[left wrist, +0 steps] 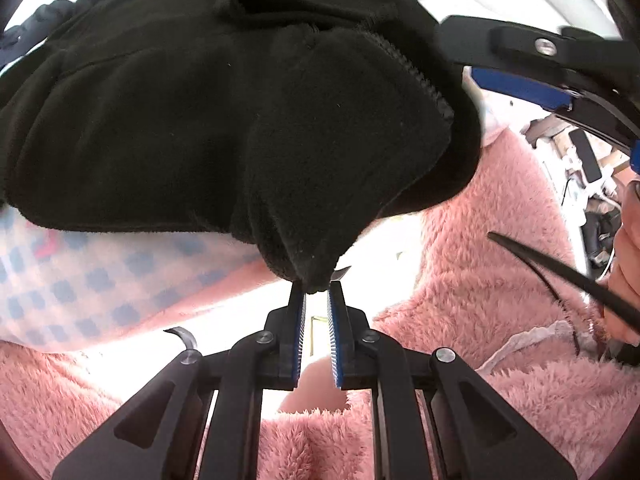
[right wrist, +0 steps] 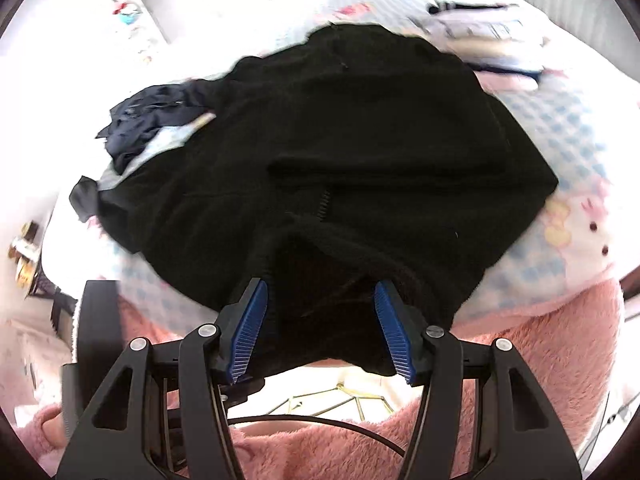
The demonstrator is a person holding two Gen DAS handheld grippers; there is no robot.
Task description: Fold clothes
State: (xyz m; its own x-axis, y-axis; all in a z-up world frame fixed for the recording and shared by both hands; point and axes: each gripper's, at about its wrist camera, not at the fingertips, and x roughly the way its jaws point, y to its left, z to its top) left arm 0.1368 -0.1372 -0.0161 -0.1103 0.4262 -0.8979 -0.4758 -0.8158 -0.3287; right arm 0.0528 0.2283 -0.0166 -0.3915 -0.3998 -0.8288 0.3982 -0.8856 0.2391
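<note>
Left gripper [left wrist: 317, 292] points steeply downward, jaws nearly closed and pinching a corner of the black fleece garment [left wrist: 224, 120], which lies spread on the checked bed cover [right wrist: 568, 128]. Right gripper [right wrist: 320, 320] also angled down, jaws about half apart with a thick fold of the fleece between the blue pads [right wrist: 394, 336]; firm grip cannot be told.

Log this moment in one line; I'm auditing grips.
left tool: shut on black fleece corner | right tool: open, fleece between pads, unpinched | surface: checked bedding
</note>
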